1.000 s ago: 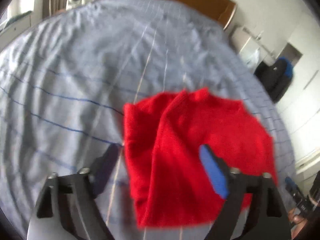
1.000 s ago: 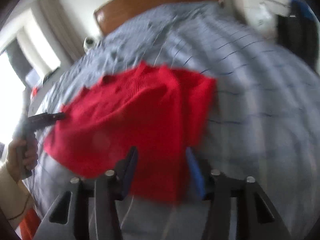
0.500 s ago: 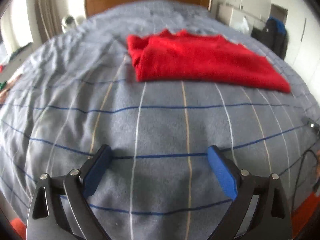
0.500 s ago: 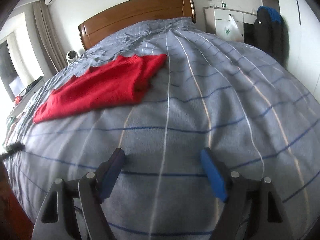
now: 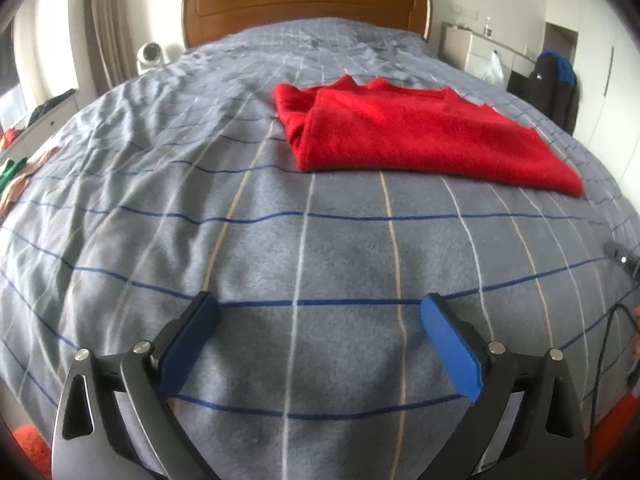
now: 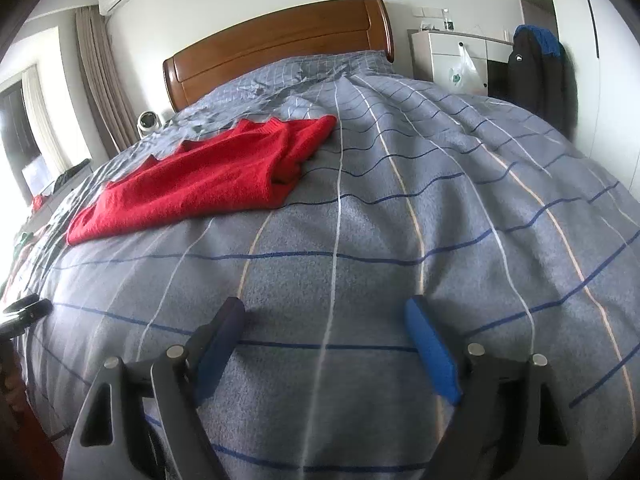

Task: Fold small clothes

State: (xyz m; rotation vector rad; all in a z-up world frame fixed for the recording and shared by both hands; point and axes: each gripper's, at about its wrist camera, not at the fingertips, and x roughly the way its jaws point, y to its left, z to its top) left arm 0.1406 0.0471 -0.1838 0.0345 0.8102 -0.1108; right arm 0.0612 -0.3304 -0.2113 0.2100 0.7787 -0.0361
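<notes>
A red knit garment [image 5: 408, 132] lies folded flat on the grey checked bedspread [image 5: 280, 248], in the middle of the bed. It also shows in the right wrist view [image 6: 208, 184], to the upper left. My left gripper [image 5: 320, 320] is open and empty, low over the bedspread near the foot of the bed, well short of the garment. My right gripper [image 6: 324, 328] is open and empty, likewise low over the bedspread near the foot, with the garment far ahead to its left.
A wooden headboard [image 5: 304, 4] stands at the far end. A white cabinet [image 6: 452, 56] and a dark jacket [image 6: 536, 76] stand to the right of the bed. A small white fan [image 5: 150, 56] and curtains [image 6: 104, 80] are to the left.
Both grippers have let go of the red garment and pulled back toward the foot of the bed. The garment now lies folded on the bedspread, far ahead of both.
</notes>
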